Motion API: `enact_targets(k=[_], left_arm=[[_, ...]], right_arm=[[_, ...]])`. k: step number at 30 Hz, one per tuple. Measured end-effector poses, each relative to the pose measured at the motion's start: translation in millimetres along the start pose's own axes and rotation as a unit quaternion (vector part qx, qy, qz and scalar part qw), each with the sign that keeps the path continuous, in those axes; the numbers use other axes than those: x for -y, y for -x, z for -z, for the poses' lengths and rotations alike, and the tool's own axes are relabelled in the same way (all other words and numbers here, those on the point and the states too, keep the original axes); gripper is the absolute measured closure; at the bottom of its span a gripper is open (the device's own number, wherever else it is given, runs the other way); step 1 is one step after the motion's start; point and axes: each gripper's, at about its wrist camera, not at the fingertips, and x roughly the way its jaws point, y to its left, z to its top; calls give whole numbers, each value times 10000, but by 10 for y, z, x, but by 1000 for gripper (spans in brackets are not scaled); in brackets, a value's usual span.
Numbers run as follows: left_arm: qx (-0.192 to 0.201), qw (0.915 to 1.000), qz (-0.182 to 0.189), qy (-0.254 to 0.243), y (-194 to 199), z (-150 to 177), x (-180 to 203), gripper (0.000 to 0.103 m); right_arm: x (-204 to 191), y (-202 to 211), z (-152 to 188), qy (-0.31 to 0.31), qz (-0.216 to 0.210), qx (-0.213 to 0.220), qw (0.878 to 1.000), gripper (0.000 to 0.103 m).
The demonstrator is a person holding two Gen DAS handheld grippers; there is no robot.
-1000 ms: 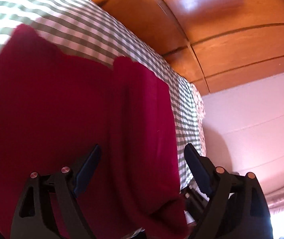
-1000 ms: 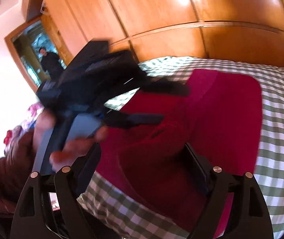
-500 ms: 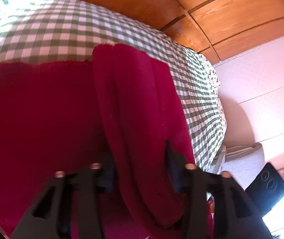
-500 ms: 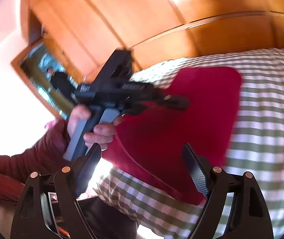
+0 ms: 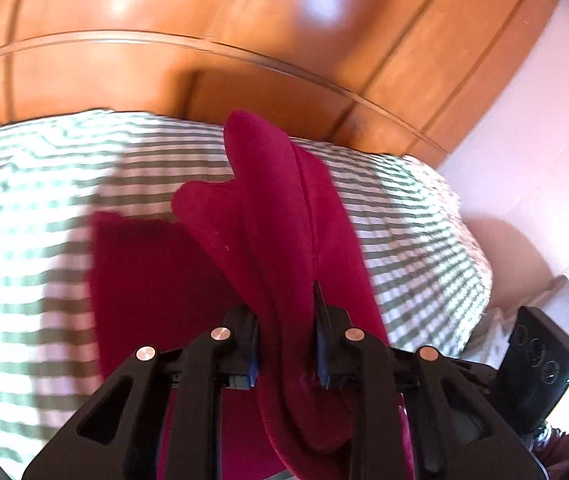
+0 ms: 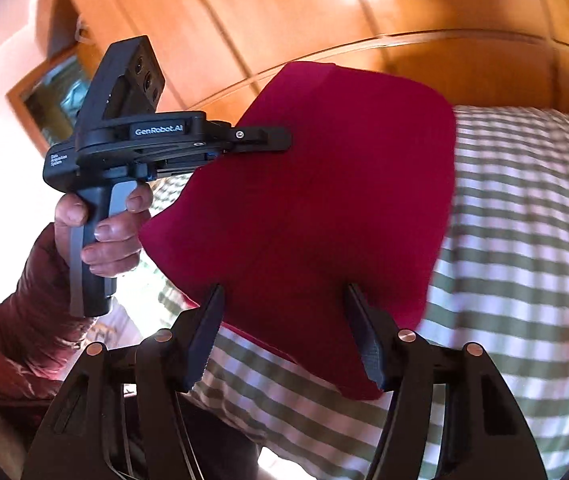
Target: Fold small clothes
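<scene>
A dark red garment (image 5: pixel 276 224) lies on a bed with a green-and-white checked cover (image 5: pixel 44 208). My left gripper (image 5: pixel 286 320) is shut on a bunched edge of the garment and holds it lifted above the bed. In the right wrist view the garment (image 6: pixel 324 200) hangs raised from the left gripper (image 6: pixel 260 140), which pinches its left edge. My right gripper (image 6: pixel 288 332) is open, its fingers on either side of the garment's lower edge, not closed on it.
A wooden panelled headboard and wall (image 5: pixel 244 32) stand behind the bed. The checked cover (image 6: pixel 524 240) spreads to the right. A pale wall (image 5: pixel 544 160) lies at the right of the bed. The person's hand and red sleeve (image 6: pixel 96 220) hold the left gripper.
My left gripper has shut on the garment's edge and lifted it off the bed. The right gripper stayed open and drew nearer the garment's lower edge.
</scene>
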Motion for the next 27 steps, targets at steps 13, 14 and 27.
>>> enact_targets(k=[13, 14, 27], left_arm=[[-250, 9936, -766, 788, -205, 453, -854, 72], [-245, 9935, -833, 739, -197, 444, -822, 69], [279, 9859, -1647, 43, 81, 487, -483, 60]], right_arm=[[-391, -668, 3, 665, -10, -664, 9956, 41], [-359, -615, -26, 645, -89, -706, 9954, 41], [282, -646, -980, -20, 770, -52, 9970, 42]])
